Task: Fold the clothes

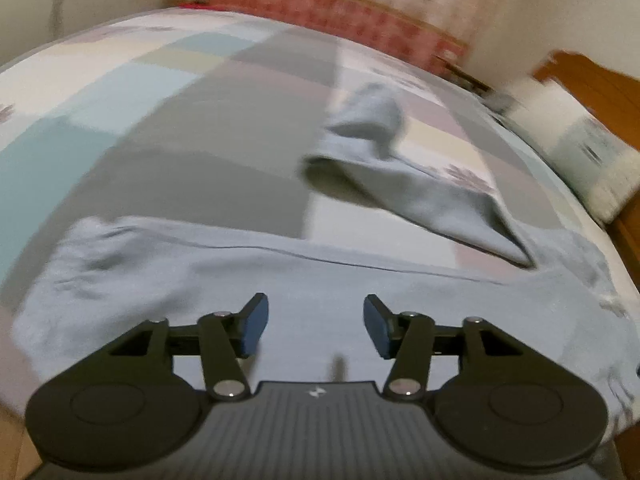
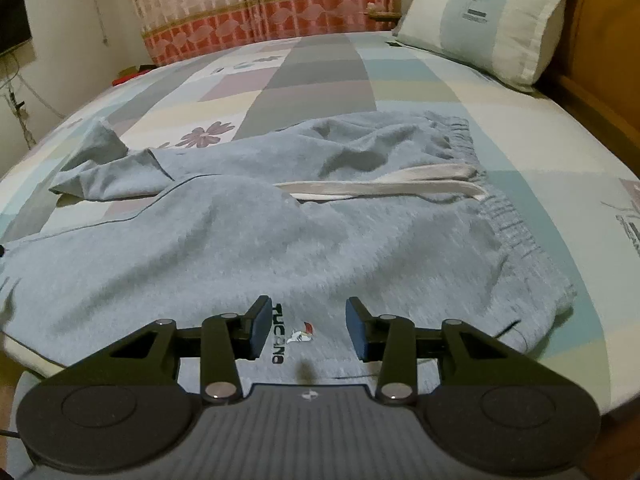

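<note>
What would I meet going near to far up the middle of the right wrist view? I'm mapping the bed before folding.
Right gripper → printed logo on the grey sweatpants → white drawstring → patchwork bedsheet → patterned curtain.

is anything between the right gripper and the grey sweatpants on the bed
Nothing visible is. The right gripper hangs open directly over the grey sweatpants, above the printed logo. The white drawstring lies farther up, near the waistband, clear of the gripper.
</note>
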Available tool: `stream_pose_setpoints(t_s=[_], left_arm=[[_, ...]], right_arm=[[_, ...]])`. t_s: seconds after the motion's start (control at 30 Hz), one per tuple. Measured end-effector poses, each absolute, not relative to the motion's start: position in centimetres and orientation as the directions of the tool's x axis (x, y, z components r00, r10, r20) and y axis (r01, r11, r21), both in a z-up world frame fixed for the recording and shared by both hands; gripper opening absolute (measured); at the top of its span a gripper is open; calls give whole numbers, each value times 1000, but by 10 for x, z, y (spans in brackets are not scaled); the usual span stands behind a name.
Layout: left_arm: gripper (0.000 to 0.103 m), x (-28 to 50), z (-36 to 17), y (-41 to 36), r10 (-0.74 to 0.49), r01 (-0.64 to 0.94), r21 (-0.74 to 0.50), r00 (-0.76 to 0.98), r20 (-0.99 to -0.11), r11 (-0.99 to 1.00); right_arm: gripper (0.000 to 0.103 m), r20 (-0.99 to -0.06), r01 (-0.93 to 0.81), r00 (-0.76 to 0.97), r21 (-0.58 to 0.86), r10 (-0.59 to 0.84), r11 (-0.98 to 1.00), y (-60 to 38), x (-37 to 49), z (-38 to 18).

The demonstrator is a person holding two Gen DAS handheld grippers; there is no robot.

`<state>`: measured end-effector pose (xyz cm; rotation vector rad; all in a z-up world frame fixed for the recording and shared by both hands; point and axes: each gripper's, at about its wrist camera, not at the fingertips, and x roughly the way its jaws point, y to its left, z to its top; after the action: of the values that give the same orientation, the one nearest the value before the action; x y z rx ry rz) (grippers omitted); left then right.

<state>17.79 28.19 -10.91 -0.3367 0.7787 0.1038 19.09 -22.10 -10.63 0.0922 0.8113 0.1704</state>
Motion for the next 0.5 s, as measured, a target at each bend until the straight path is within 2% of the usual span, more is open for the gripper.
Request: stream_pose_setpoints(t_s=[0.1, 0.27, 0.4, 0.5], left_arm=[[57, 186, -110, 249, -70, -128, -222, 701, -710, 967], [60, 184, -125, 208, -102, -3, -142, 675, -731, 990], [60, 182, -144, 212, -29, -49, -80, 648, -762, 996], [59, 179, -140, 221, 12, -118, -84, 649, -761, 989]], right_arm=[[46, -715, -115, 675, 142, 182, 983, -222, 188, -108], [53, -717, -125, 669, 151, 196, 981, -219, 187, -113], [57, -725, -139, 662, 132, 192, 981, -213, 188, -124], [61, -763, -127, 626, 105, 162, 986, -210, 192, -139]])
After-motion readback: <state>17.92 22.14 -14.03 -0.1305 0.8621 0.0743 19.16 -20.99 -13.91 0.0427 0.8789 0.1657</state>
